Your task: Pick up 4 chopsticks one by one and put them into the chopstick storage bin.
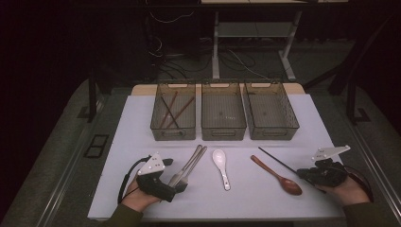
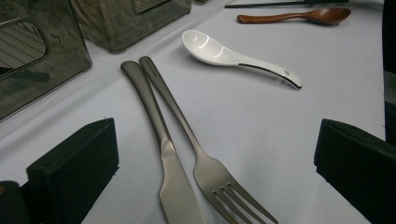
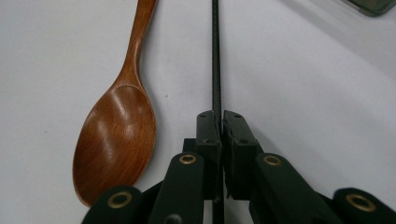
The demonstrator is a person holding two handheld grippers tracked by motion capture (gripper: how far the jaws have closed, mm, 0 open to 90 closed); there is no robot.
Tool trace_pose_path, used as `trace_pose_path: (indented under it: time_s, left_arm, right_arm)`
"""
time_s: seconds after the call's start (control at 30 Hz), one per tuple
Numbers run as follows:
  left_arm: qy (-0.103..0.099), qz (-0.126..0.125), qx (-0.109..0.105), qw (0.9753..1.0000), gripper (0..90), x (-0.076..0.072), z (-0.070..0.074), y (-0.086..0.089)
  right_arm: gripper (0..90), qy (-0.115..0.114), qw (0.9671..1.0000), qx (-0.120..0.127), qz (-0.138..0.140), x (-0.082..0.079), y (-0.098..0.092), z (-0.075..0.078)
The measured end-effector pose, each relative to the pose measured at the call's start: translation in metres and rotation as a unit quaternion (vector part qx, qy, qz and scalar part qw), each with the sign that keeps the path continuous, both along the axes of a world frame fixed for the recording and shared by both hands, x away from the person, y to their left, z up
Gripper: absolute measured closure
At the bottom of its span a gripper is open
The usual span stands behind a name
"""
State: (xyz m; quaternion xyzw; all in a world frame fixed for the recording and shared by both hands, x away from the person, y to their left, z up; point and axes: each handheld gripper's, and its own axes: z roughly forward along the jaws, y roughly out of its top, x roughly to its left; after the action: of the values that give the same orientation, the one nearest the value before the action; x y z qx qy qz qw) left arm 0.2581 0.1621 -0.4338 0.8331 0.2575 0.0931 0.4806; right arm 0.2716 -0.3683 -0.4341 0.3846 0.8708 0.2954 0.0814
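- At the bottom of the right gripper view our right gripper (image 3: 219,119) has its jaws pressed together on a black chopstick (image 3: 215,56), pinched at its near end, likely so it lifts level; it lies at centre right of the high view
- Our left gripper (image 2: 210,154) stands spread wide at lower centre, straddling the knife (image 2: 161,149) and fork (image 2: 196,154), seemingly lining up on them
- Three bins (image 1: 223,132) cross the upper middle; the left bin (image 1: 161,130) holds brown chopsticks (image 1: 172,111), so sorting looks under way
- The wooden spoon (image 3: 119,126) lies just beside the chopstick; the white spoon (image 2: 233,56) waits upper centre
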Motion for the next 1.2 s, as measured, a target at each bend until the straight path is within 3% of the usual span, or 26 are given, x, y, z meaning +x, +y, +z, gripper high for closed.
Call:
trace_pose_path:
  time_s: [0.63, 1.2]
  left_arm:
    - [0.0, -0.003, 0.002, 1.0, 0.0, 0.0, 0.0, -0.001]
    - [-0.001, -0.004, 0.003, 1.0, 0.0, 0.0, 0.0, -0.001]
  right_arm:
    - [85.1, -0.028, 0.9984, 0.049, -0.002, -0.001, -0.008, 0.013]
    - [85.1, -0.058, 0.9942, 0.09, -0.001, -0.003, -0.01, 0.028]
